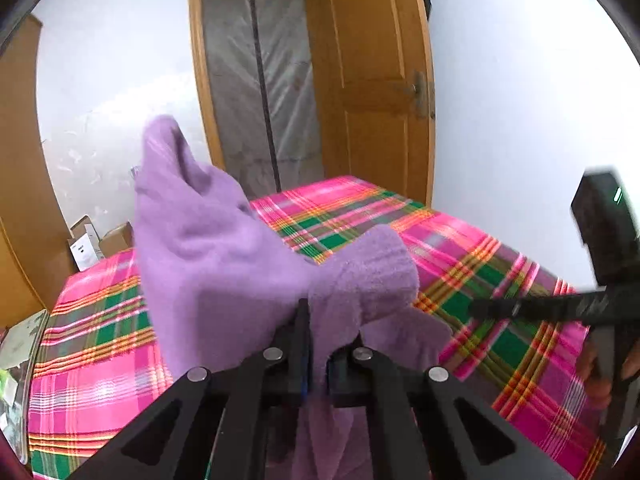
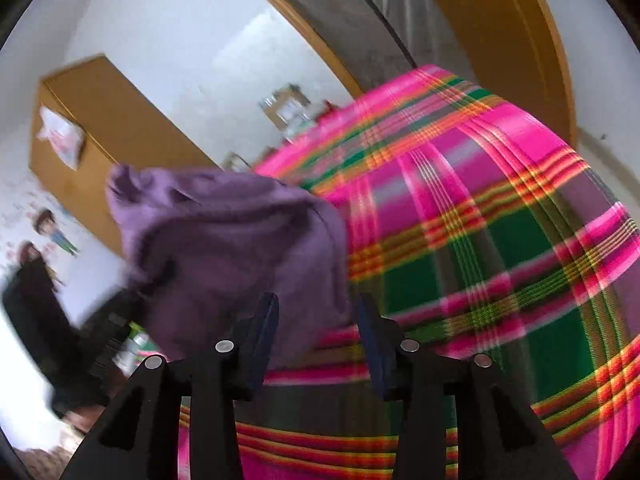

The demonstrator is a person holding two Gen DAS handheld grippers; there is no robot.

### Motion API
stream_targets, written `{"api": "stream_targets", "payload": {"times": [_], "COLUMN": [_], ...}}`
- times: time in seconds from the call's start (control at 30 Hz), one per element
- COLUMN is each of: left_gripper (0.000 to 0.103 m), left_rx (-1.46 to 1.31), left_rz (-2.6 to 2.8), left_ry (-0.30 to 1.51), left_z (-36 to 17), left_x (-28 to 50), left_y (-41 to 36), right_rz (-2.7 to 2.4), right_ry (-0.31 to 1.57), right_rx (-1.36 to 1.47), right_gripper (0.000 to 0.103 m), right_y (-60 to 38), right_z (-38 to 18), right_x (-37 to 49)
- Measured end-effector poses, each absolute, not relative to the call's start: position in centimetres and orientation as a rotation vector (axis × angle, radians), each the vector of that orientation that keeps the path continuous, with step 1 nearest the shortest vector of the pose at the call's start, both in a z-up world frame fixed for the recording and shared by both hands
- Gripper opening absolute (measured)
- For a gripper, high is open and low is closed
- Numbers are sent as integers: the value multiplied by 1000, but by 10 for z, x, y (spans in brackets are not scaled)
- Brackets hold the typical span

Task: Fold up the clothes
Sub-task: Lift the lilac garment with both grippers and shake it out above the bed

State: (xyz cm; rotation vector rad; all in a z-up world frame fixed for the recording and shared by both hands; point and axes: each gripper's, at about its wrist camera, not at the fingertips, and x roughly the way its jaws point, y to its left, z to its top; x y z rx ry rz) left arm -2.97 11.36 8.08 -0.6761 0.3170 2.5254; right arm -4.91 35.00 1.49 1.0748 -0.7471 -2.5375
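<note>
A fuzzy lilac garment (image 1: 224, 256) hangs bunched above the bed, which has a pink and green plaid cover (image 1: 472, 264). My left gripper (image 1: 318, 344) is shut on a fold of it and holds it up. My right gripper (image 2: 316, 320) is open and empty, its jaws well apart, close to the right of the hanging garment (image 2: 224, 248) and above the plaid cover (image 2: 500, 240). In the left wrist view the right gripper (image 1: 500, 306) shows at the right, out over the bed. The right wrist view is motion-blurred.
A wooden door (image 1: 376, 80) and a plastic-covered doorway (image 1: 260, 88) stand behind the bed. Cardboard boxes (image 1: 92, 240) sit at the far left by a wooden cabinet (image 2: 104, 132). The bed's left edge (image 1: 44, 344) borders clutter.
</note>
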Motion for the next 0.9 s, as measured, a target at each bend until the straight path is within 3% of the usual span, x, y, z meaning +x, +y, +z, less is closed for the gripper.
{"api": "stream_targets", "payload": {"times": [0.23, 0.53, 0.57, 0.6, 0.7, 0.77, 0.9], "left_gripper": [6, 5, 6, 6, 6, 6, 6], "left_rx": [-572, -486, -484, -482, -480, -484, -495], "left_rz": [2609, 2719, 2728, 2737, 2772, 2802, 2865], "left_ry": [232, 120, 107, 94, 82, 78, 26], "left_z": [116, 148, 150, 152, 154, 154, 154], "left_x": [-39, -44, -46, -48, -48, -47, -44], "left_y": [77, 20, 14, 8, -9, -22, -57], "right_rz": [-2527, -2324, -2295, -2267, -2266, -2309, -2432], "right_ry": [-631, -900, -913, -926, -873, -794, -672], "right_rx": [1191, 1163, 1147, 1132, 1102, 1067, 952], "right_gripper": [54, 61, 57, 44, 19, 13, 12], "right_y": [323, 296, 290, 284, 268, 260, 248], "right_z": [4, -4, -2, 0, 13, 29, 74], "right_x": [-72, -98, -104, -109, -121, -126, -134]}}
